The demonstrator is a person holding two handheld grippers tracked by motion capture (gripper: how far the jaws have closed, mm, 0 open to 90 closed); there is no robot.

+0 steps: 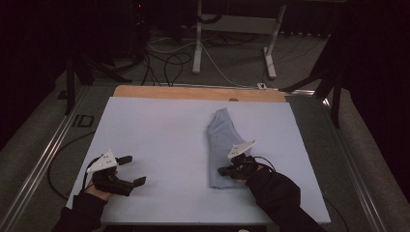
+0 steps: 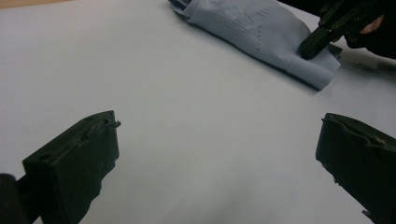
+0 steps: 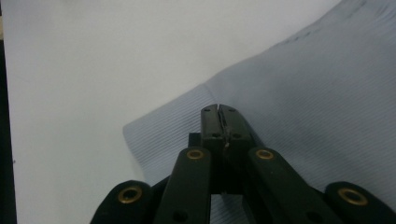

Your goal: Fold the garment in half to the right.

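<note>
A pale blue folded garment [image 1: 221,140] lies lengthwise on the light mat [image 1: 159,130], right of centre. My right gripper [image 1: 223,170] is shut, jaw pressed against jaw, with its tip [image 3: 218,109] low over the garment [image 3: 303,93] near its ribbed near hem. I see no fold of cloth between the jaws. In the left gripper view the right gripper [image 2: 310,49] rests its tip on the garment [image 2: 252,28] by that end. My left gripper [image 1: 134,170] stands open at the mat's near left, and the jaws [image 2: 217,154] are wide apart over bare mat.
A wooden table edge [image 1: 193,92] runs behind the mat. Beyond it, cables [image 1: 169,63] and white desk legs [image 1: 197,48] stand on the dark floor. A metal rail [image 1: 43,159] runs along the left side.
</note>
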